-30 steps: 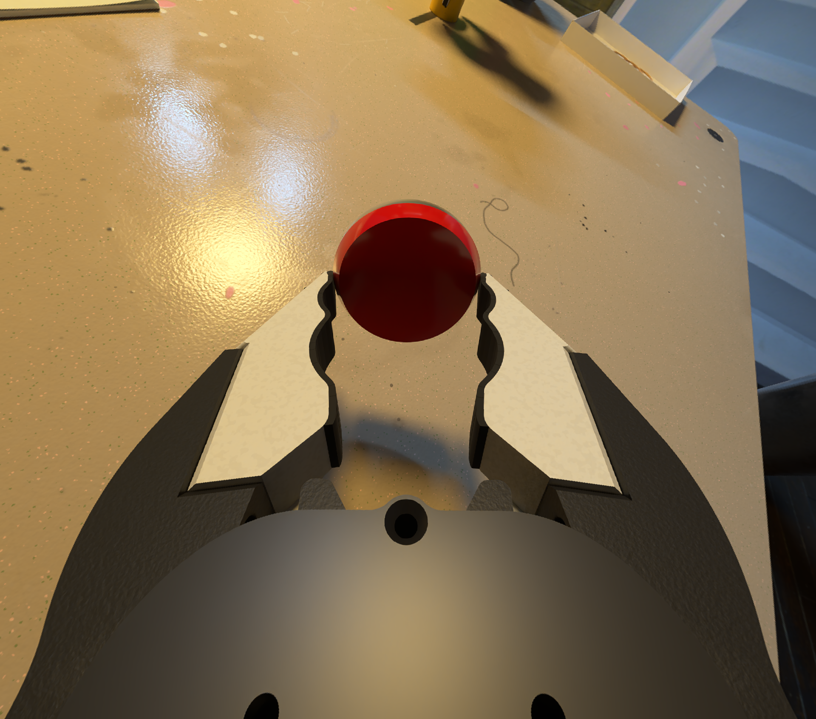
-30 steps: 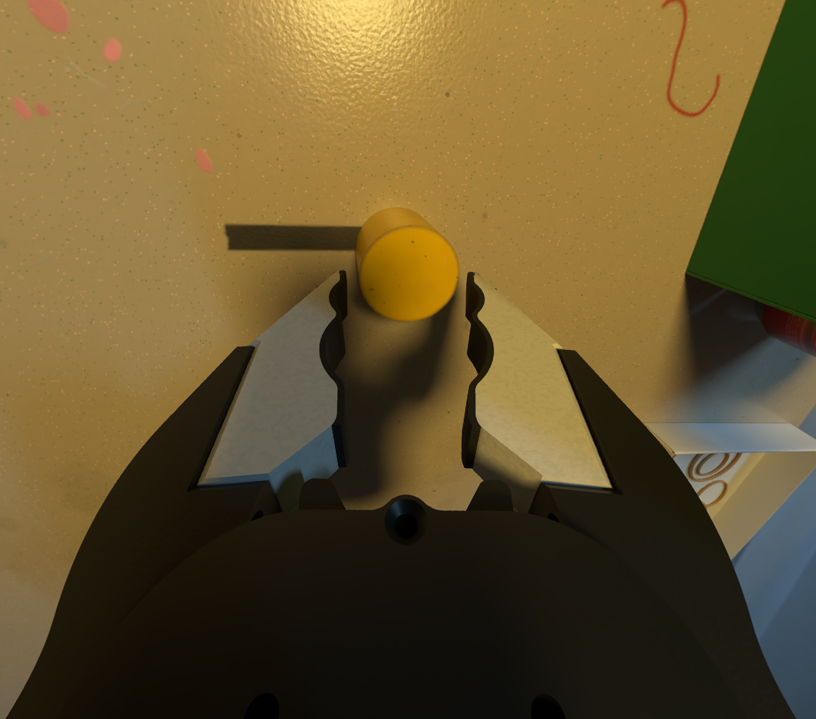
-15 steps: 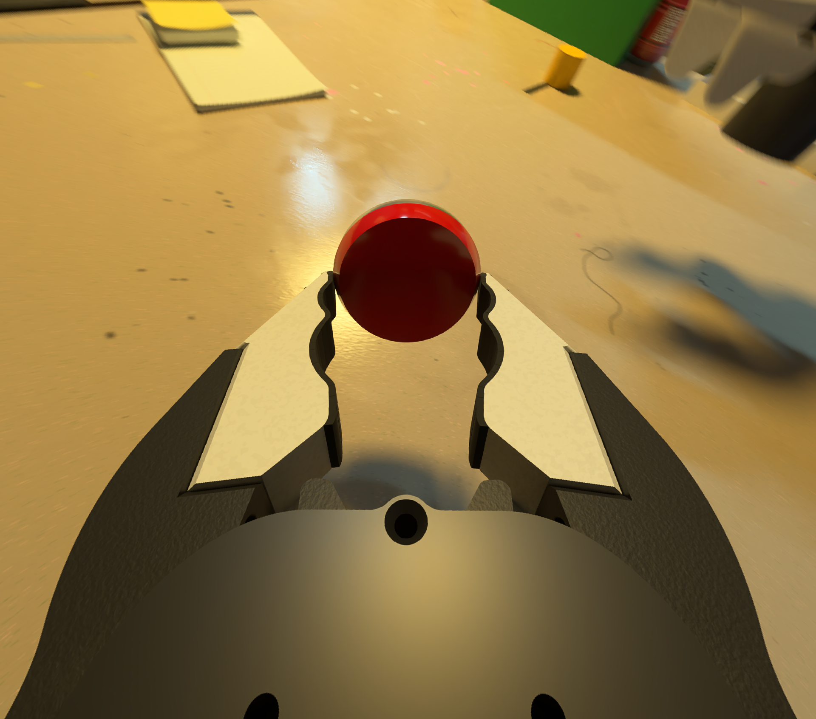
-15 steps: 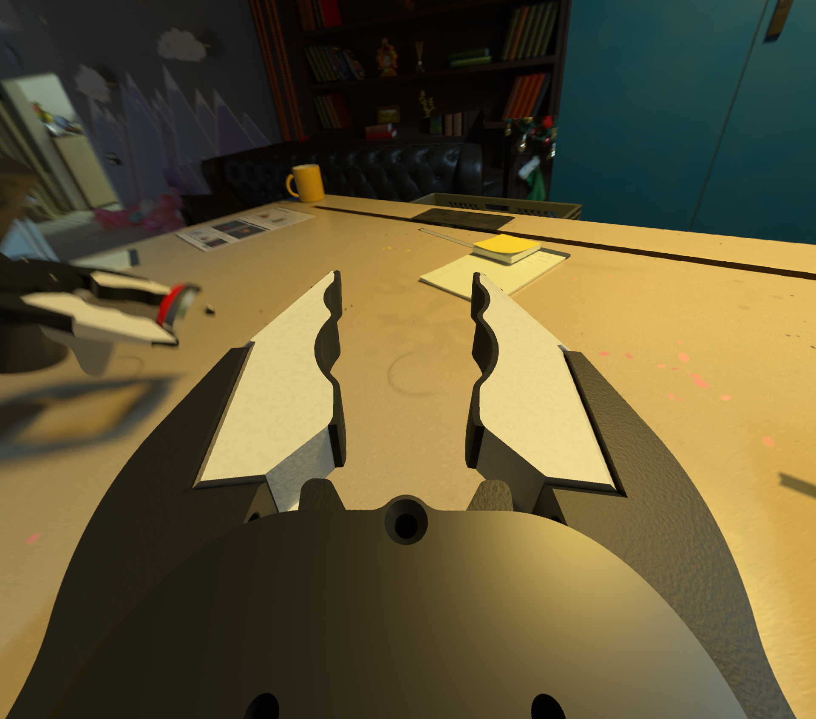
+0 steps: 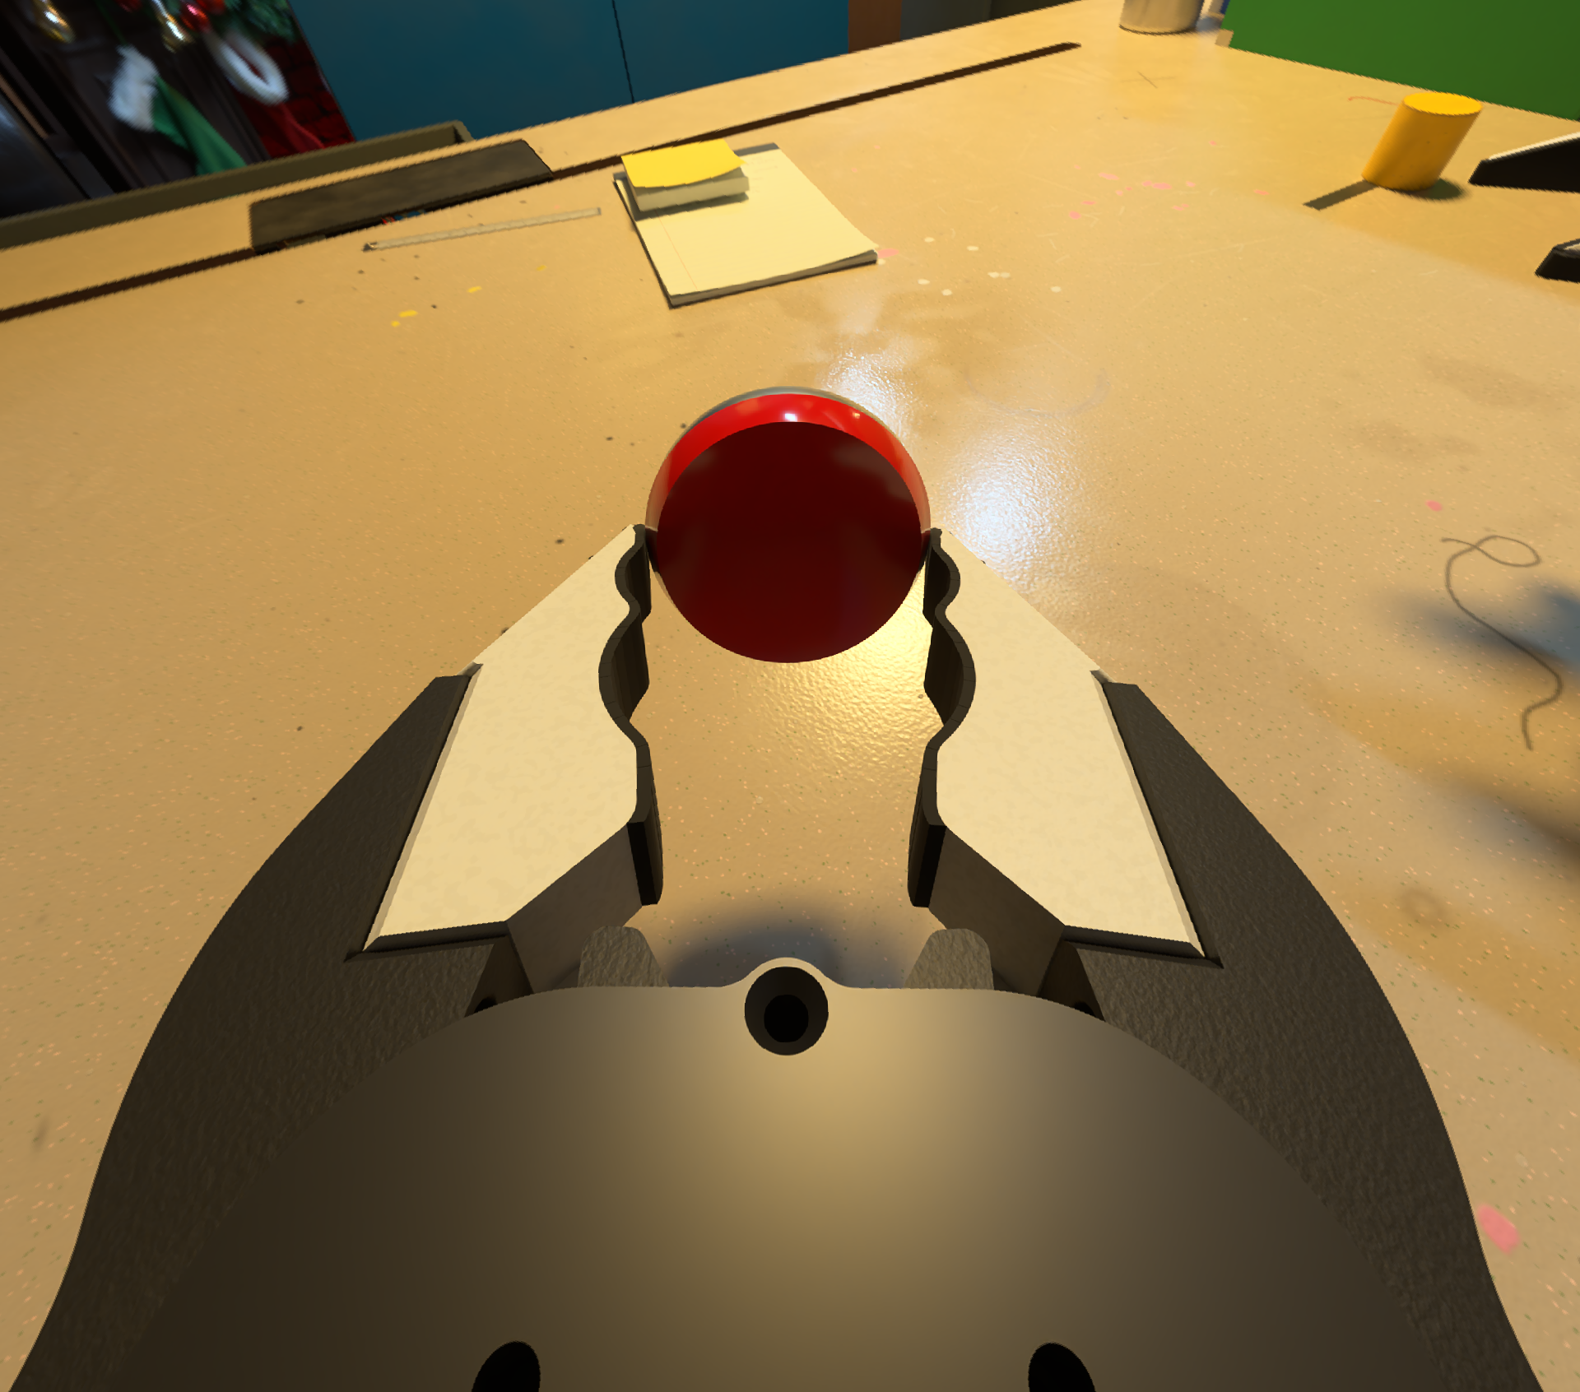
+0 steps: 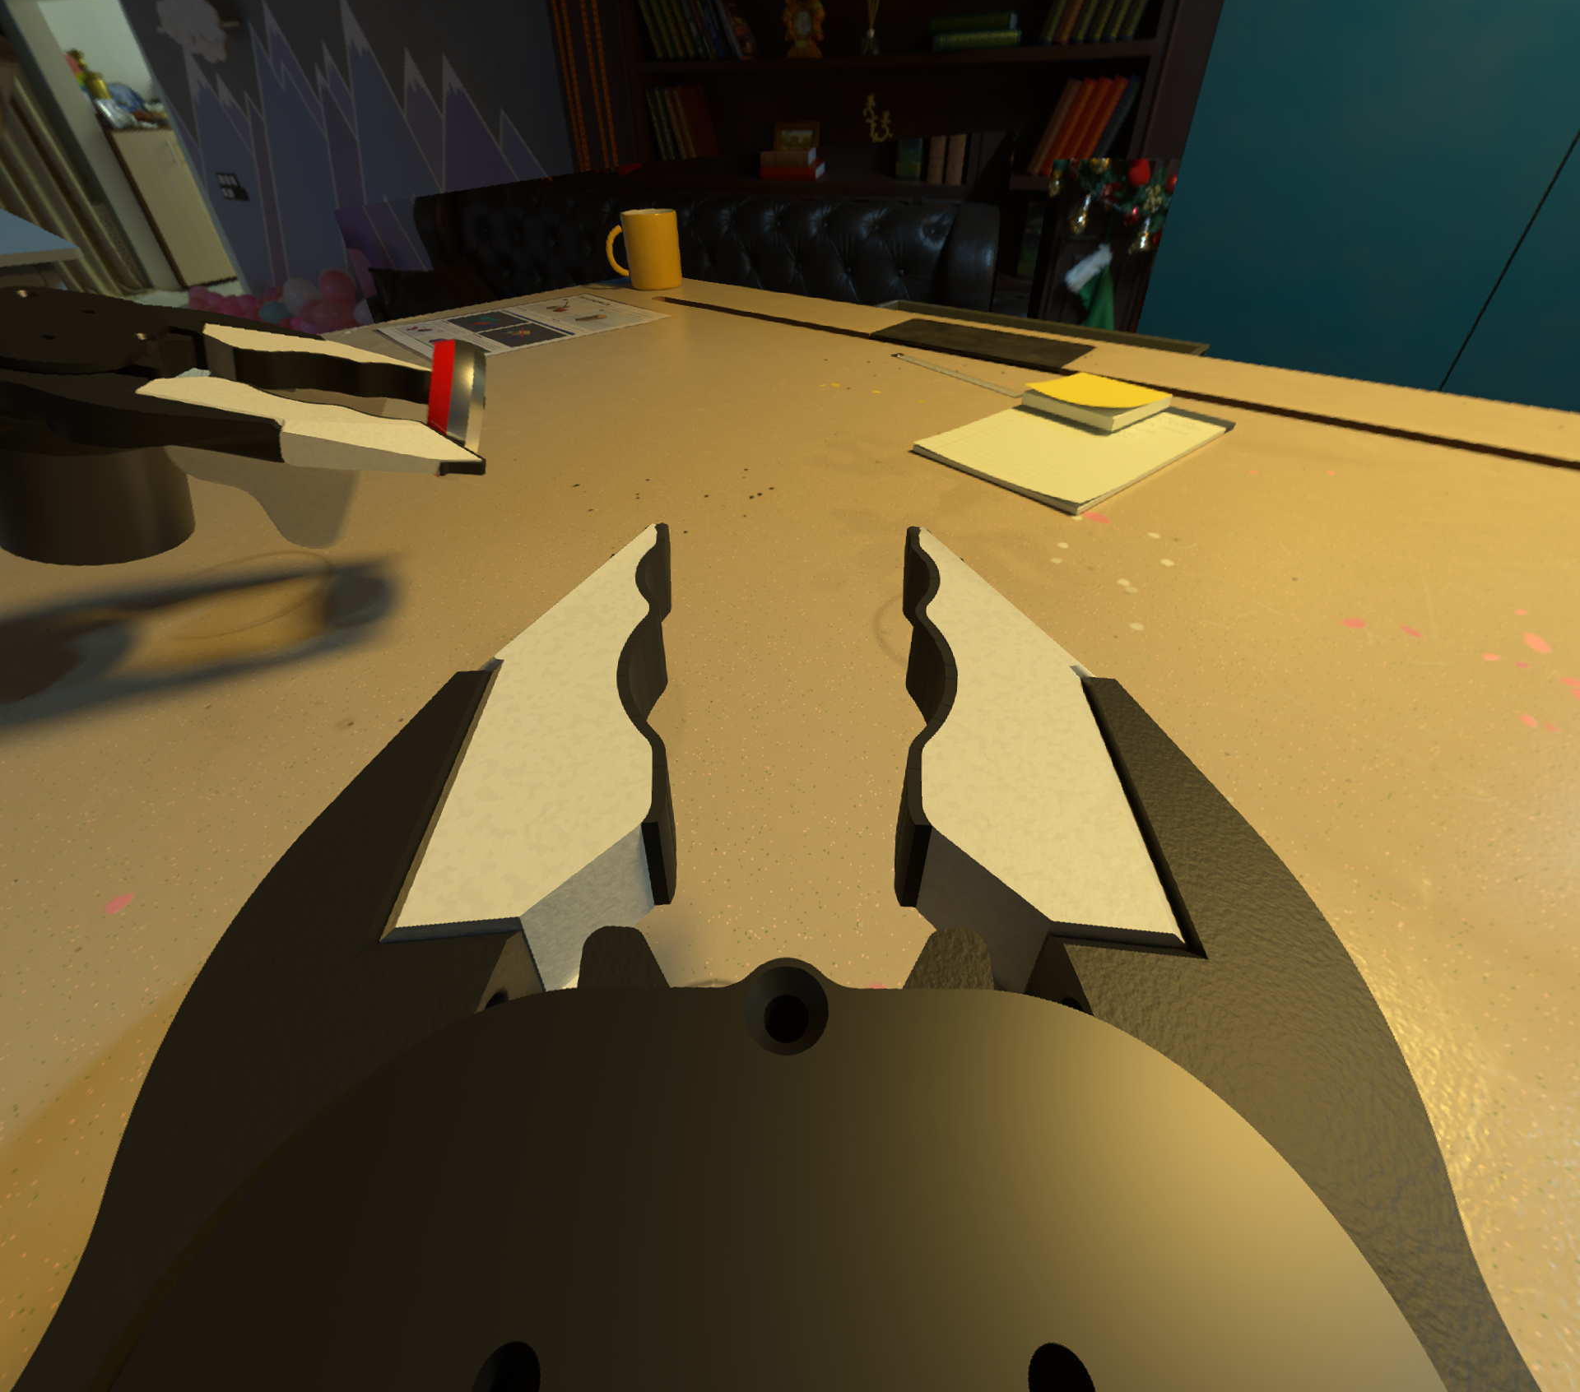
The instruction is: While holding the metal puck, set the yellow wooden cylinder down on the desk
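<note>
Left fingers (image 5: 787,539) pinching puck (image 5: 787,539); right fingers (image 6: 787,539) spread, empty. Cylinder (image 5: 1419,141) upright on desk (image 5: 256,496), upper right; placement looks done, just keep holding puck.

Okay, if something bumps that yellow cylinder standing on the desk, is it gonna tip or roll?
The yellow wooden cylinder stands upright on a flat end, apart from both grippers, so a light nudge would probably just slide it on the glossy desk. It looks taller than wide, so a harder knock may tip it. Once on its side, it would likely roll.

sticky-note pad (image 5: 682,176) on notepad (image 5: 752,237), far on table (image 5: 256,496); cylinder (image 5: 1419,141) far right; mug (image 6: 645,248) at far edge.
</note>
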You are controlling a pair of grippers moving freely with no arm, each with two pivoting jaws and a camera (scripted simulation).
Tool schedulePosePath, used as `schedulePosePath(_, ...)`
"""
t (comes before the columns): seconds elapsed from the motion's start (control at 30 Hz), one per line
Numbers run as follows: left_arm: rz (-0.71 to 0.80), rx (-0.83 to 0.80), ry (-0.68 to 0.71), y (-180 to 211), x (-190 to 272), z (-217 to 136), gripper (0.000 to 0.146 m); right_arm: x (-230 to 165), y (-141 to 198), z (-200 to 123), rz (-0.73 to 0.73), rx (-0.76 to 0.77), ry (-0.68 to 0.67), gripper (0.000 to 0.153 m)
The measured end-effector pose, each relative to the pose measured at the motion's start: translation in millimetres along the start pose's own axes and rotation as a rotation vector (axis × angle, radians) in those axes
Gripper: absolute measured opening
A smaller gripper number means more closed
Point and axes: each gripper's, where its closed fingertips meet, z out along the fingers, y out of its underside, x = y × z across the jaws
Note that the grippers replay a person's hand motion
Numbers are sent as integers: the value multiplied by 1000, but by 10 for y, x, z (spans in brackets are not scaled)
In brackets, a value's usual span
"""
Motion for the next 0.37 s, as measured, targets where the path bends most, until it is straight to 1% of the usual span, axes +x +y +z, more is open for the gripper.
schedulePosePath(0.07,-8,-17,14,26,22,15,65,-33,-30,-14,-8,10,-8,53)
schedulePosePath(0.17,-10,-28,15,46,19,25,65,-87,-25,-7,19,9,-36,52)
schedulePosePath(0.37,-27,-44,26,77,15,41,65,-106,22,11,-34,-22,-29,51)
